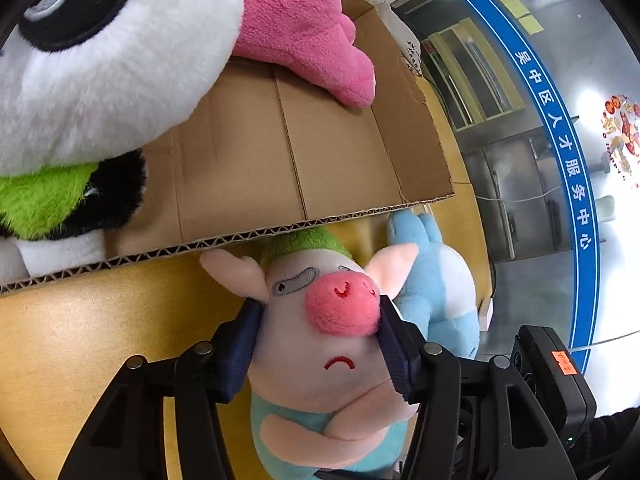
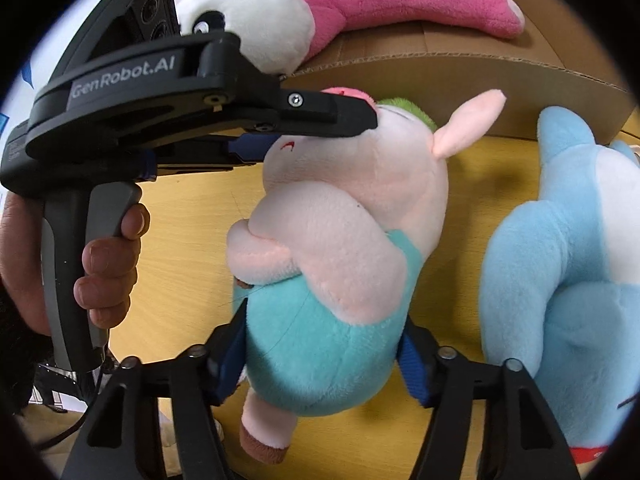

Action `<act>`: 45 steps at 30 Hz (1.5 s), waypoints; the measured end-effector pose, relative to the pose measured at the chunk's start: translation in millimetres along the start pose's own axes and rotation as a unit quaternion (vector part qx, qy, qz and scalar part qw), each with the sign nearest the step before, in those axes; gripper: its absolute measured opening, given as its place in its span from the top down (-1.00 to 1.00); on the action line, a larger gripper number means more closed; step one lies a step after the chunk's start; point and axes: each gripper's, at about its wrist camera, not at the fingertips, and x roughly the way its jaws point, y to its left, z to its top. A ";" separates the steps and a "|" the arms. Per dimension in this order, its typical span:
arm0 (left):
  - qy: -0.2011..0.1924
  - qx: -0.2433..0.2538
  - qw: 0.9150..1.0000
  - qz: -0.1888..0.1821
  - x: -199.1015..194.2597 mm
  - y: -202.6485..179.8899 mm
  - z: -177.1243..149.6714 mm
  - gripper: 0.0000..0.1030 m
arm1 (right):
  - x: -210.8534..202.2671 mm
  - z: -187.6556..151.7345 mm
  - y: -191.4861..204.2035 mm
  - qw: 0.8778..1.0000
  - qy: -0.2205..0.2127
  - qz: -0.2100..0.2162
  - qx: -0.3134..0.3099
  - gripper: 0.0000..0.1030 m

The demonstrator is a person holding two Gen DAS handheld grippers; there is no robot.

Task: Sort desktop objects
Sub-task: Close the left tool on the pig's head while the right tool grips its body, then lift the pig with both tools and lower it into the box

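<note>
- The left gripper (image 1: pixel 320 344) is clenched on the head of the pig plush (image 1: pixel 324 336); its two blue pads press the cheeks, one on each side of the pink snout.
- The right gripper (image 2: pixel 320 360) grasps the same pig plush (image 2: pixel 340 240) lower, at its turquoise belly, with one blue pad on each side.
- The pig is over the yellow wooden desk (image 1: pixel 100 340), just in front of the near edge of the cardboard box (image 1: pixel 280 152). I cannot tell if it touches the desk.
- Just beside the pig, on its right in the right wrist view, lies a light blue plush (image 2: pixel 560 280) with a white patch; it touches the near wall of the box.
- Inside the box a large panda plush (image 1: pixel 100 60) with a green piece at the neck fills the left part, and a pink plush (image 1: pixel 304 28) lies against the far wall.
- The open box flap (image 1: pixel 400 100) with its corrugated edge stands between the pig and the free floor of the box.
- All toys are soft with short fluffy pile; the pig has a green tuft, pale pink pointed ears and a stitched red mouth.
- A bare hand (image 2: pixel 100 268) holds the grey handle of the left gripper.
- Behind the desk is a glass wall with a blue band (image 1: pixel 560 148) bearing white characters.
</note>
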 end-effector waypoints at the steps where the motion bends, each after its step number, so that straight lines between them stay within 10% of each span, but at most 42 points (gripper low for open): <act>1: 0.001 0.004 1.000 0.000 -1.9 -4.3 -0.5 -0.10 | -3.6 -1.3 0.6 1.000 -0.003 0.003 -0.003 -0.15; 9: -0.069 0.059 0.996 -0.012 -77.3 -79.2 13.9 -0.07 | -94.7 9.3 19.3 0.993 -0.097 0.018 -0.067 -0.14; 16: -0.177 0.134 0.974 0.034 -140.0 -133.5 96.0 -0.08 | -141.1 105.1 18.0 0.970 -0.187 0.011 -0.152 -0.15; 25: -0.152 0.093 0.974 0.138 -77.3 -69.7 193.6 0.01 | -50.5 190.7 -38.8 0.979 -0.120 0.022 -0.166 -0.19; 36: -0.104 0.091 0.980 0.145 -28.1 -32.6 173.9 -0.10 | -33.9 162.8 -81.3 0.992 -0.054 0.033 -0.109 -0.41; 45: -0.110 0.088 0.979 0.145 -33.7 -36.9 159.5 -0.14 | -99.8 258.6 -92.9 0.979 -0.158 0.043 -0.118 0.69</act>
